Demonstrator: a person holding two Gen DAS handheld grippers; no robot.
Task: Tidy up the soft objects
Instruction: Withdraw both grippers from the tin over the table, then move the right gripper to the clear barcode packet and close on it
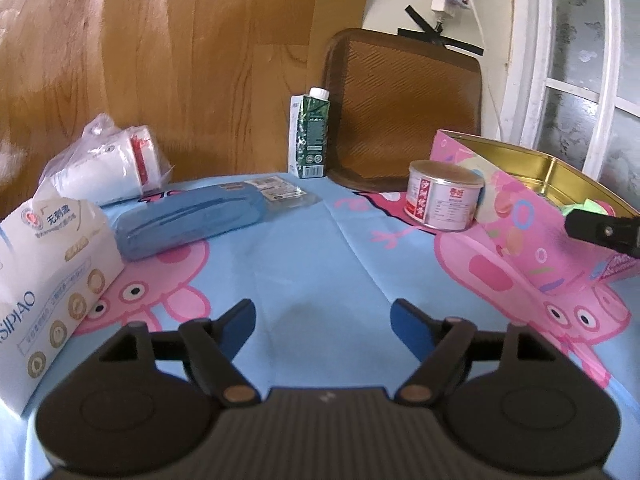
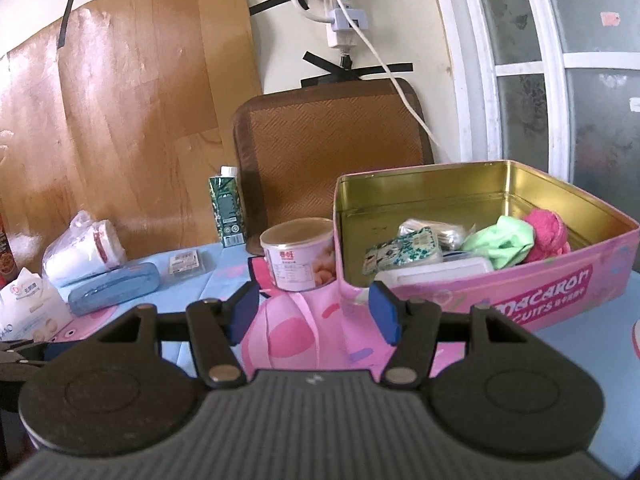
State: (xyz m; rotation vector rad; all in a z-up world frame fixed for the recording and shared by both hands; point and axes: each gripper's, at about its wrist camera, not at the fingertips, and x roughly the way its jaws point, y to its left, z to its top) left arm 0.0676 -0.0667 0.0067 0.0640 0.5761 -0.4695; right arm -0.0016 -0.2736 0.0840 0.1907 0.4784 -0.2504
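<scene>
Two grippers hover over a table covered with a blue cartoon-pig cloth point(image 1: 320, 240), each with its jaws spread wide and holding nothing. The left gripper point(image 1: 323, 322) hangs above a bare stretch of the cloth; the right gripper point(image 2: 313, 312) sits just in front of the near left corner of a pink tin point(image 2: 520, 284), the landmark of the scene. Inside the open tin lie a green cloth point(image 2: 500, 242), a pink cloth point(image 2: 548, 234) to its right, a patterned packet point(image 2: 404, 254) and a white tray point(image 2: 436, 276). Touching the tin's left wall stands a round can point(image 2: 298, 258). Behind the can, left of the tin, a green carton point(image 2: 228, 206) stands upright beside a brown woven mat point(image 2: 332, 140) that leans on the wall. Well to the left of the tin rest a blue pouch point(image 1: 188, 222), a tissue pack point(image 1: 52, 276) just left of the pouch, and a bagged white roll point(image 1: 104, 168) behind them. In the left wrist view, a black finger of the right gripper shows in front of the tin's side.
</scene>
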